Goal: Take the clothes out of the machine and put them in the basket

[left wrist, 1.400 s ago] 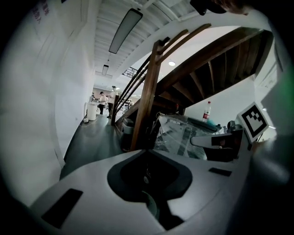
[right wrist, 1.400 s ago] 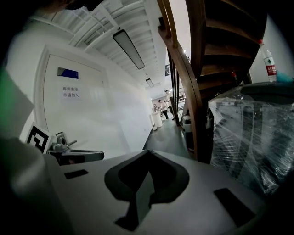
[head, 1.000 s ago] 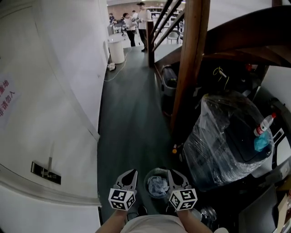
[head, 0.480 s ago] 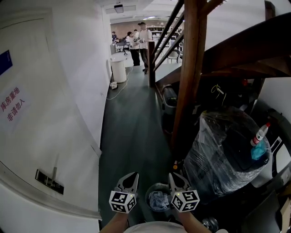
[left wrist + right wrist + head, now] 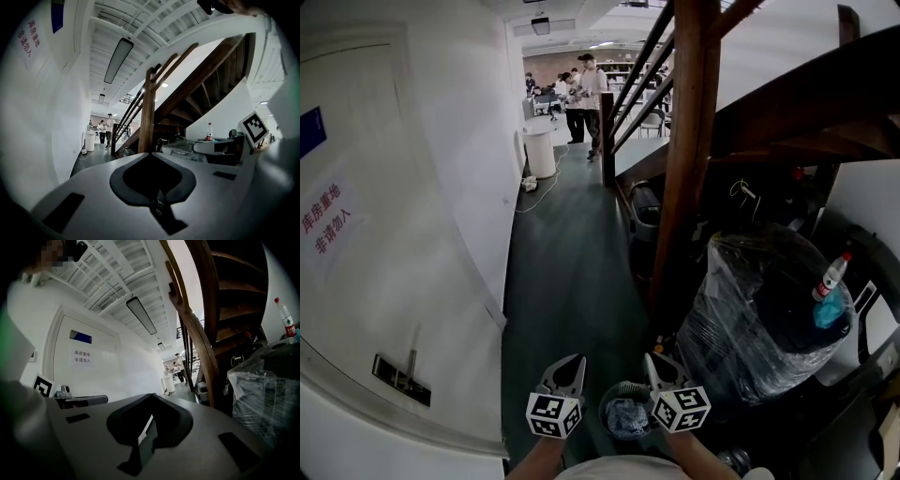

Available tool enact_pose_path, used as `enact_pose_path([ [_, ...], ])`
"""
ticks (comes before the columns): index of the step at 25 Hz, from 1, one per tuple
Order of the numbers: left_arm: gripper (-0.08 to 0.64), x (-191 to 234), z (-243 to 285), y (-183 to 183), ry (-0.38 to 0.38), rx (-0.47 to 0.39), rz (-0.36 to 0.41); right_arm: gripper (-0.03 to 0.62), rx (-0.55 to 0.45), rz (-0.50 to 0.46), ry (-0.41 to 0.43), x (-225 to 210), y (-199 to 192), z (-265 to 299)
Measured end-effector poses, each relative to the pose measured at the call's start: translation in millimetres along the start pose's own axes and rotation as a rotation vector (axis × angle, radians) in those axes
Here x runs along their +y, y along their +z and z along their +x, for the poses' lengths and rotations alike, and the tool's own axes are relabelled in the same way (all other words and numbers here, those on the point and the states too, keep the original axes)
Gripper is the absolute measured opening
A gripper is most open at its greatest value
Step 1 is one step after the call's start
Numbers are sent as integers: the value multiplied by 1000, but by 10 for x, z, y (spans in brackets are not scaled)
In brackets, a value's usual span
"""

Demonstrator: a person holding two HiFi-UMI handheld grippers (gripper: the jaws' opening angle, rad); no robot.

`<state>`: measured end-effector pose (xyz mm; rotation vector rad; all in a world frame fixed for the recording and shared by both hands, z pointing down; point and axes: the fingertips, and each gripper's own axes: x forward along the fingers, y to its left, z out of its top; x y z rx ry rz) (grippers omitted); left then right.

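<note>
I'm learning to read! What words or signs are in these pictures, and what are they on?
"库房重地 非请勿入": red characters on the paper sign on the white door.
Blue plaque above it: too small to read.
Red label on the bottle: too small to read.

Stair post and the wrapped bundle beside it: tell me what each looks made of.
Stair post: probably wood, warm brown, squared edges, dull sheen. Bundle's wrap: thin clear plastic film, crinkled, glossy highlights, dark contents showing through.
</note>
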<state>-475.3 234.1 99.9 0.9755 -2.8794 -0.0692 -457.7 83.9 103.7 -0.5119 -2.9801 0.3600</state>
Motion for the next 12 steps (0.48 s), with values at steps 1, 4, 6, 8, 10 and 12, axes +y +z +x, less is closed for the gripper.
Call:
enact_pose_path([
  [1,21,1,0,9,-1,-1,3,5,0,-19,0,22,12,1],
  [4,21,14,-7,21,0,-1,10,5,-1,-56,1,83,30,-2],
  [6,21,31,-8,18,3,-1,10,5,-3,-51,4,101,22,5],
  [8,21,47,-10,14,4,-3,11,5,-3,-47,3,109,9,14],
  [10,20,60,-15,15,5,-5,12,5,-3,-46,0,110,-4,21],
  [12,20,69,-21,20,5,-8,15,5,-2,-45,-5,108,-13,24],
])
